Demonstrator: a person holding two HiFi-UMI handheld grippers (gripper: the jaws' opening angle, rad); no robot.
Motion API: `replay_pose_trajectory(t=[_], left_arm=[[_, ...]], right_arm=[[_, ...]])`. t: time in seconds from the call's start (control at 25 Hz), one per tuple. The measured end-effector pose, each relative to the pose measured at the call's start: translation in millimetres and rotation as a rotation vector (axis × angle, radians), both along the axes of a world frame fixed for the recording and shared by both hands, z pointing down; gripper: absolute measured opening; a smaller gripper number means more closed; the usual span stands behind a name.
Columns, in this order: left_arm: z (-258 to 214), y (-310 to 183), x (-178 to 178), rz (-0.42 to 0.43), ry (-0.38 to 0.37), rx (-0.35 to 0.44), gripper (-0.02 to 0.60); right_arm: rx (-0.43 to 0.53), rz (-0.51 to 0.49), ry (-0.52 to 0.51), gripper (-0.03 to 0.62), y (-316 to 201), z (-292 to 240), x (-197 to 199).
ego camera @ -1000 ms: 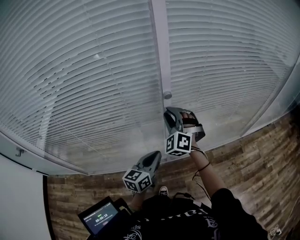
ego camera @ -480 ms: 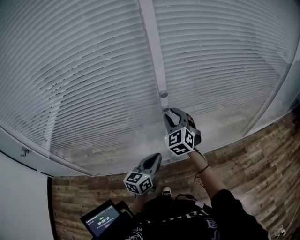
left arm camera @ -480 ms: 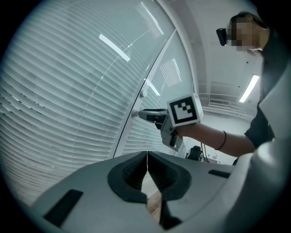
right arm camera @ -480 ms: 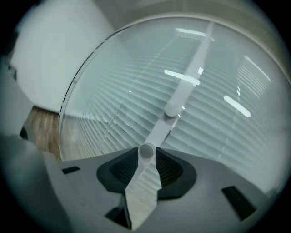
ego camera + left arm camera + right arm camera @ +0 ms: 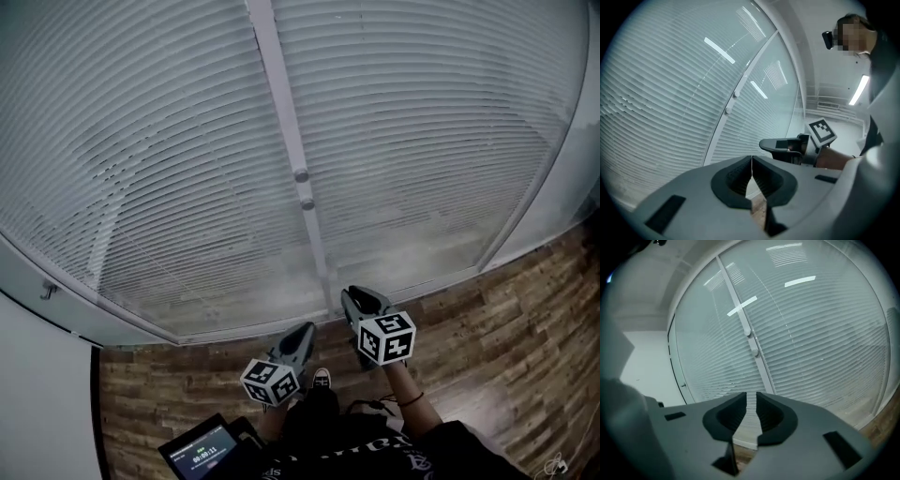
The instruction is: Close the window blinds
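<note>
White slatted blinds (image 5: pixel 169 150) fill both window panes, with their slats turned flat. Two small round knobs (image 5: pixel 301 174) (image 5: pixel 307 202) sit on the white centre post (image 5: pixel 281 122). My right gripper (image 5: pixel 355 296) hangs low beneath the window's bottom edge, well below the knobs. Its jaws (image 5: pixel 751 401) are closing with a narrow gap and nothing between them. My left gripper (image 5: pixel 306 330) is beside it on the left, pointing at the window base. Its jaws (image 5: pixel 751 161) are shut and empty. The left gripper view also shows the right gripper (image 5: pixel 769 144).
Wood-plank floor (image 5: pixel 497 300) runs under the window. A small lit screen (image 5: pixel 200 454) sits by the person's waist. A white wall (image 5: pixel 37 403) stands at the left, with a small hook (image 5: pixel 44 292) on the window frame. A shoe (image 5: pixel 322 378) shows below.
My right gripper has come away from the lower knob on the centre post and dropped down toward the person. The left gripper has hardly moved. The head view has tilted up.
</note>
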State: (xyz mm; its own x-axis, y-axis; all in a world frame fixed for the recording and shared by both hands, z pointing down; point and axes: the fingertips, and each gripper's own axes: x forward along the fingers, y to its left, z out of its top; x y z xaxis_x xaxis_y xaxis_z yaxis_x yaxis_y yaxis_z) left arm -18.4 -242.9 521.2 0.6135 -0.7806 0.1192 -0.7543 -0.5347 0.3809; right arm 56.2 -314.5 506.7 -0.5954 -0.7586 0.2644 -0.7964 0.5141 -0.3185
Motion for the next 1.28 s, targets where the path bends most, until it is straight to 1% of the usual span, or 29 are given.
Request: replay_pose_trajectory(t=[0.12, 0.24, 0.32, 0.44, 0.68, 0.92, 1.12, 1.28], left_arm=[[7.7, 46.0, 23.0, -0.018, 0.009, -0.004, 0.005], [17.2, 91.3, 43.9, -0.032, 0.014, -0.023, 0.005], [24.3, 115.5, 57.2, -0.029, 0.009, -0.046, 0.005], [24.8, 146.7, 64.1, -0.042, 0.004, -0.066, 0.005], [15.8, 194.0, 44.0, -0.080, 0.004, -0.050, 0.005], [11.5, 248.7, 20.1, -0.084, 0.011, -0.018, 0.005], [11.2, 324.5, -15.6, -0.081, 0.018, -0.007, 0.005], [18.5, 395.3, -47.0, -0.077, 0.039, -0.021, 0.005]], right_arm=[[-0.017, -0.043, -0.028, 0.077, 56.5, 13.9, 14.3], [-0.024, -0.094, 0.007, 0.074, 105.8, 30.4, 25.8], [-0.034, -0.111, 0.026, 0.074, 129.0, 39.7, 35.0], [-0.069, -0.131, 0.005, 0.074, 158.9, 46.1, 41.1], [-0.066, -0.161, 0.000, 0.074, 219.3, 46.4, 33.3], [-0.065, -0.171, 0.009, 0.074, 286.1, 52.8, 14.8], [-0.069, -0.151, -0.044, 0.074, 355.6, 56.2, -23.1], [-0.105, -0.131, -0.080, 0.074, 422.8, 71.1, -54.9]])
